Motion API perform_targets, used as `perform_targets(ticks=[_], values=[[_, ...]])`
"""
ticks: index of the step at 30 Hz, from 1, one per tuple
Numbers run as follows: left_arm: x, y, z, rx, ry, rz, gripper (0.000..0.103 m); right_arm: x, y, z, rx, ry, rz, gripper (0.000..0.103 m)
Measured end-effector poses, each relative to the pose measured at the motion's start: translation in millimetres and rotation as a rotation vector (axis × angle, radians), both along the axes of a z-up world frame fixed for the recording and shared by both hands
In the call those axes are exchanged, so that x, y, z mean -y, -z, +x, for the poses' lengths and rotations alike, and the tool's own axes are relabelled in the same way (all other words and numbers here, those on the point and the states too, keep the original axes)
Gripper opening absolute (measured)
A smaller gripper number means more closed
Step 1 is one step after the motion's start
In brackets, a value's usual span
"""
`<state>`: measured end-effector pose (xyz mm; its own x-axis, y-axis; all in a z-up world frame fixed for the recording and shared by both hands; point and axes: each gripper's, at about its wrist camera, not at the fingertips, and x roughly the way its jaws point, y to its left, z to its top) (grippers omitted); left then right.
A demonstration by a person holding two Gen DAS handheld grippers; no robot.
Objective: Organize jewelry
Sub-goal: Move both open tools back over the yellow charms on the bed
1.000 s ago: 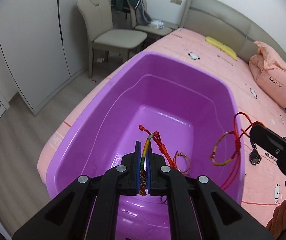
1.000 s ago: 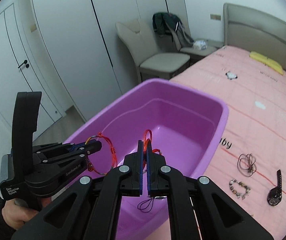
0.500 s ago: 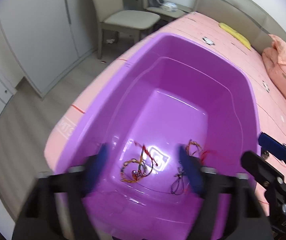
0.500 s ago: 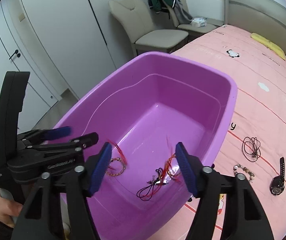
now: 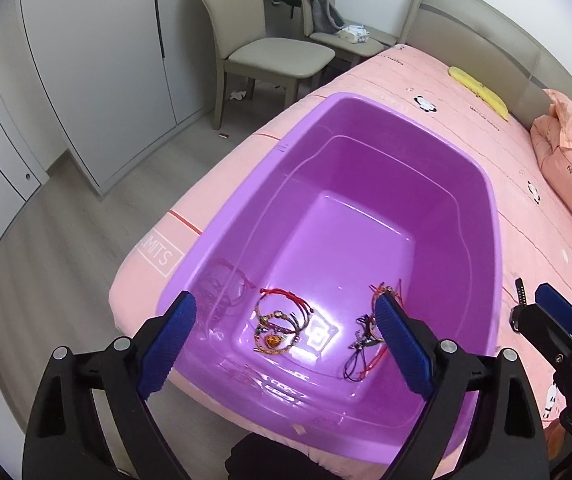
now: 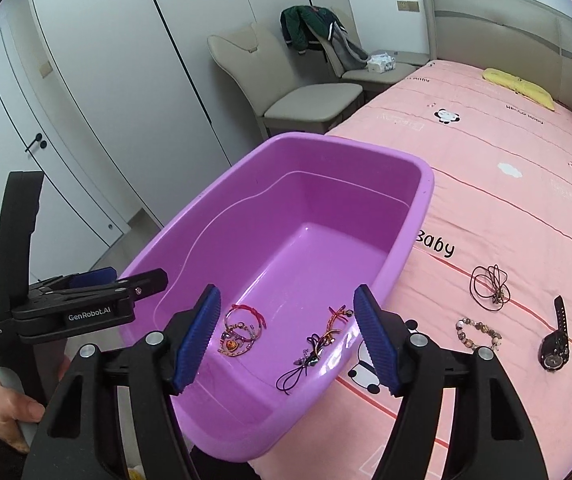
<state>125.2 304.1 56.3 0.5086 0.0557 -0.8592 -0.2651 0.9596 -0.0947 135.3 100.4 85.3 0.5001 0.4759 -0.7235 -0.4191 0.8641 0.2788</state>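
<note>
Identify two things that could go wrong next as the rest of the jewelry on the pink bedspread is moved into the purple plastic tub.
1. The purple plastic tub sits at the corner of the bed, partly overhanging; a push could tip it to the floor.
2. The thin black cord necklace, beaded bracelet and black wristwatch lie close together, so the right gripper, its jaws opening and empty, may snag two at once.

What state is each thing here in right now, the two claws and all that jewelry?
Left gripper: open, holding nothing.
Right gripper: jaws opening, nothing between them.
Purple tub: on the bed, holds two small piles of bracelets.
Beaded bracelet: on the bedspread, outside the tub.
Black watch: on the bedspread.
Black cord necklace: coiled on the bedspread.
</note>
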Motion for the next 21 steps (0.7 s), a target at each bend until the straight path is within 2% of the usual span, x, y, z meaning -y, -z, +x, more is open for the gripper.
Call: perform_targets(ticks=[5, 11, 18, 21], values=[[19.1, -6.1, -15.3, 0.036, 0.013, 0.017, 0.095, 27.7, -1.6, -25.5, 0.051, 0.025, 0.016, 0.067], [59.9, -10.5, -31.0, 0.052, 0.104, 0.019, 0.095, 69.5, 5.3, -61.6, 0.109, 0.065, -0.011, 0.068], [126.5, -16.7, -62.6, 0.117, 0.250, 0.062, 0.095, 131.9, 29.4, -104.9, 0.109, 0.157, -0.022, 0.069], [156.3, -13.6, -75.5, 0.124, 0.320, 0.050, 0.096, 159.9, 42.3, -123.2, 0.091, 0.201, -0.029, 0.069]])
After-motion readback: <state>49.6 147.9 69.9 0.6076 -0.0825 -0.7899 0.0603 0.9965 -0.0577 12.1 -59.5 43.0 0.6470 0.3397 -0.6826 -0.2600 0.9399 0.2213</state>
